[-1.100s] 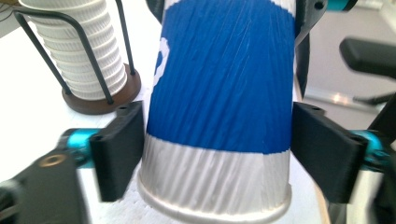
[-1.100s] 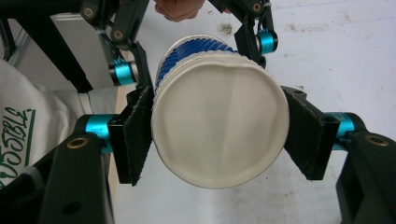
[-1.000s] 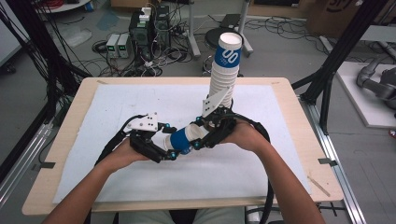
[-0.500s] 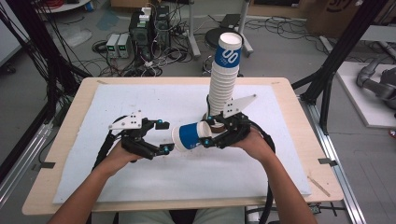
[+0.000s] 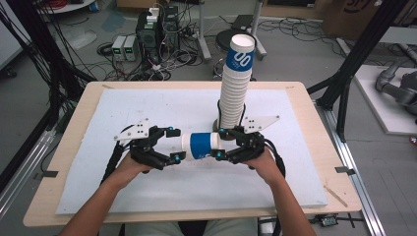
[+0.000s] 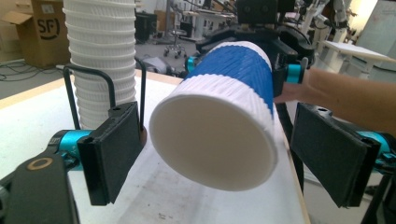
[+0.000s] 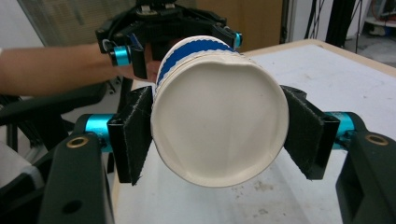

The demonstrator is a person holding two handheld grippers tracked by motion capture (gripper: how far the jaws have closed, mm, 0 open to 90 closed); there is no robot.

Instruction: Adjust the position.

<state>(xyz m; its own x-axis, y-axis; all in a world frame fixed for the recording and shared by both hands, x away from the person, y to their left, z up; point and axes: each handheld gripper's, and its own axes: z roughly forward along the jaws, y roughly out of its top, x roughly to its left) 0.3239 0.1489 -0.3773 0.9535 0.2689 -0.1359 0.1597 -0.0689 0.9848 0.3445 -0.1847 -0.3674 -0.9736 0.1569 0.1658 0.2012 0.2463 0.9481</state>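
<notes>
Right gripper (image 5: 220, 143) clamped on one paper cup (image 5: 200, 145), held sideways just above the table (image 5: 98, 196), near side of the tall cup stack (image 5: 234, 83). Left gripper (image 5: 174, 143) has jaws apart, either side of the cup's far end, w/o touching it. So: cup looks already off the stack. Left to do, prob: hand it over or set it down; nothing placed yet.
</notes>
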